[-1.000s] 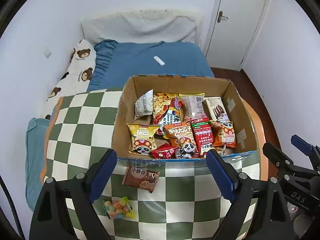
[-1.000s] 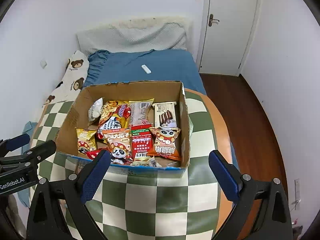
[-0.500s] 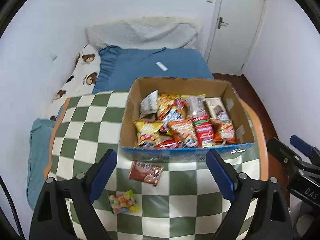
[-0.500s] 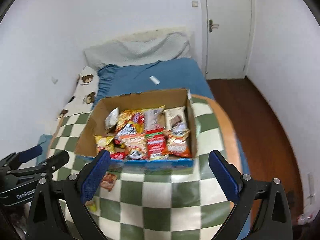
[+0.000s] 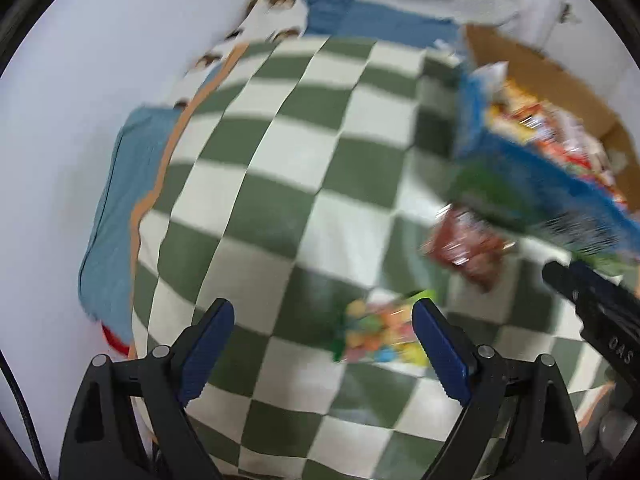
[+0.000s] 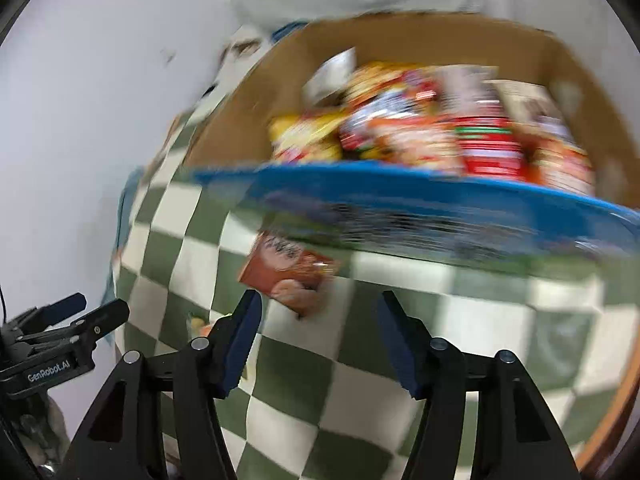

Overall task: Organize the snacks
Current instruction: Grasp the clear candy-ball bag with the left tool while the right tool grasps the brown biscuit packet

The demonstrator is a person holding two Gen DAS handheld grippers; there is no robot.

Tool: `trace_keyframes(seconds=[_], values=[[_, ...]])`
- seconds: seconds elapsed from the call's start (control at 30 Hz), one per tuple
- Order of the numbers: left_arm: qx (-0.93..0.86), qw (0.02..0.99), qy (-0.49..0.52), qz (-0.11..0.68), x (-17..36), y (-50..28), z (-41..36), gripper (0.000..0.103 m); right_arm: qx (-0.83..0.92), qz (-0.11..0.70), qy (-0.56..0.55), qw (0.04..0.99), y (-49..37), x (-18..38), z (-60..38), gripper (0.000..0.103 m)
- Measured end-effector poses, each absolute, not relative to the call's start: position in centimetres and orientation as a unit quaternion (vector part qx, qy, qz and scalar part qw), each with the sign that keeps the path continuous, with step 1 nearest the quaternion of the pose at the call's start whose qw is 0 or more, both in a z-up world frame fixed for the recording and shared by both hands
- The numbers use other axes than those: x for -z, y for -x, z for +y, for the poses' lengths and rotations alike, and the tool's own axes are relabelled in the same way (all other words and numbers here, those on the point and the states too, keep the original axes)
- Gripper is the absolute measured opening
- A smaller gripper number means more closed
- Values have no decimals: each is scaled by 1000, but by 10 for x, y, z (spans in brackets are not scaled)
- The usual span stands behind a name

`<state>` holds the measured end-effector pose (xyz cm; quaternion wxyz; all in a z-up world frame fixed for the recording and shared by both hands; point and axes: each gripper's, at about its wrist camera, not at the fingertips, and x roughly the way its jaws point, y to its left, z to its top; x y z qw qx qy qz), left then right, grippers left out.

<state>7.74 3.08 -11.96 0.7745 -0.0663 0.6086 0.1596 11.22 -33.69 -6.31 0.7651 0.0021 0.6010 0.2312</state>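
A cardboard box [image 6: 256,96] with a blue front edge holds several snack packets [image 6: 420,132]; it also shows at the right of the left wrist view [image 5: 528,68]. A brown snack packet [image 6: 286,266] lies on the checked tablecloth just before the box; it is blurred in the left wrist view [image 5: 466,246]. A bag of coloured candies [image 5: 380,332] lies nearer. My left gripper [image 5: 323,348] is open and empty, low over the cloth, with the candy bag by its right finger. My right gripper [image 6: 320,334] is open and empty, just short of the brown packet.
The green and white checked cloth [image 5: 288,152] covers a round table with an orange rim [image 5: 160,168]. A bed with blue bedding [image 5: 368,16] and a bear-print pillow [image 5: 276,0] stands behind. A white wall [image 5: 80,80] is at the left.
Both grippers have dropped low and close over the table. The left view has swung left toward the candy bag; the right has closed in on the brown packet, its fingers narrower. Both views are blurred.
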Motion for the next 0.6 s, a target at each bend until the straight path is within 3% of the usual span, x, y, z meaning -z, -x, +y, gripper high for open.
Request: trace_keyframes(seconds=[0.23,0.6], values=[[-130,724,127,665,183,-75,43,91,-275,611,127,731,-124,119,-270,68],[-94,560,487,663,252,-33,81,91,-322,658,70,677,-94,129,-278,68]])
